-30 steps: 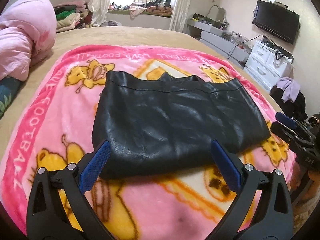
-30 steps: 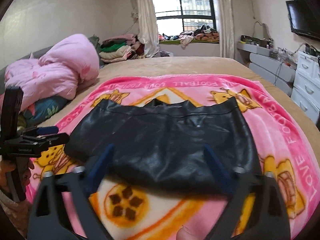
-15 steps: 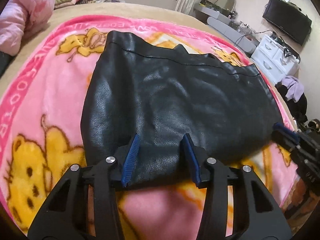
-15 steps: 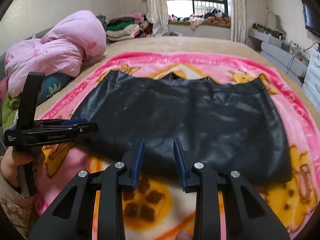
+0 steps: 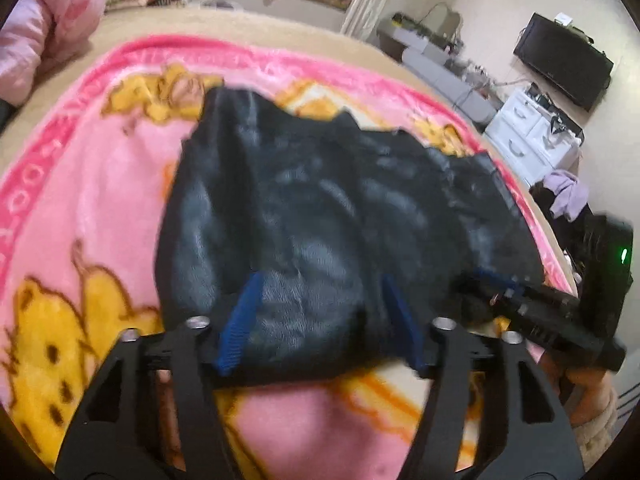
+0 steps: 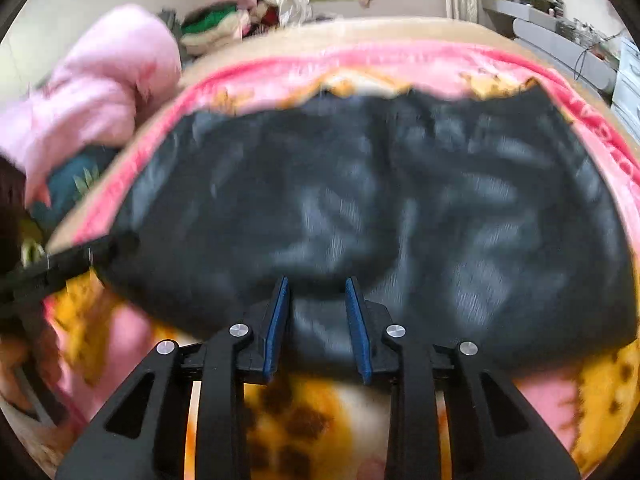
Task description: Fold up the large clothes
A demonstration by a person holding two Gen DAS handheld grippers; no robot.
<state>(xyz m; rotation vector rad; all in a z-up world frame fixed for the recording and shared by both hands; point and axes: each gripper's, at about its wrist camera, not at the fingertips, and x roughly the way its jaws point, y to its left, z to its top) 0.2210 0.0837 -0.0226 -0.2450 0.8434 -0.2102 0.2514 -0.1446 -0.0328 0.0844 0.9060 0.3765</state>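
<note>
Both grippers are down at the near hem of the black leather-look garment (image 6: 360,200) now, vs. hovering well back from it a sec ago with jaws wide. Right gripper (image 6: 318,320) has narrowed a lot & its blue pads sit close either side of a bulge of the black hem. Looks like it's nipping the edge, though the pic is smeared w/ motion, so whether the pads actually press I can't tell for sure. Left gripper (image 5: 320,320) closed in, then its jaws have just been opening again: now about half wide, hem between them but pads (image 5: 240,320) standing off the fabric, so no grip there yet.

Garment lies flat-ish across the pink cartoon blanket (image 5: 100,200) on the bed, waistband end far, hem near the person. It's rumpled more on the left-wrist view than before, prob. nudged by the grippers.

Meaning for the task: fold hasn't begun, this is the pick-up of the near edge. I'd judge the left needs to re-close on the hem before both can lift & carry it toward the far edge; lifting w/ one side only would skew the fold.
</note>
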